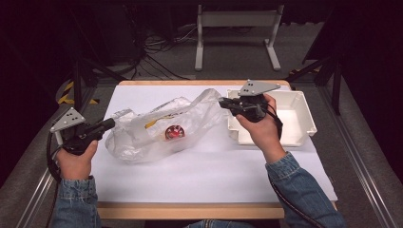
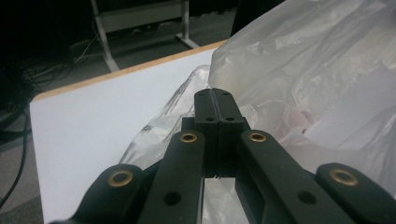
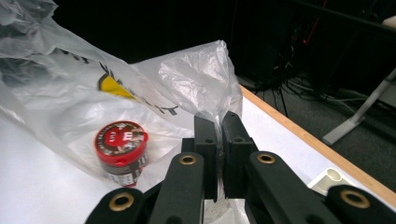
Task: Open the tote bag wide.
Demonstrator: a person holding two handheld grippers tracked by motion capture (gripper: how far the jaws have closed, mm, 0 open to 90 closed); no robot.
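No legible text on bag (image 3: 116, 93)

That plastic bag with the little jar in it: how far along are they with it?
Done: both grippers have hold of the plastic bag, the left gripper at one end, the right gripper pinching the other.
In hand: stretching it across the table.
Left: the red-lidded jar is still inside, and the white bin looks empty.

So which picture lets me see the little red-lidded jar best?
The right gripper view: the jar sits close there, its red lid and dark body showing through the clear plastic bag. The high view shows it as a small red spot inside the bag. In the left gripper view, crumpled bag plastic leaves it too blurred to tell.
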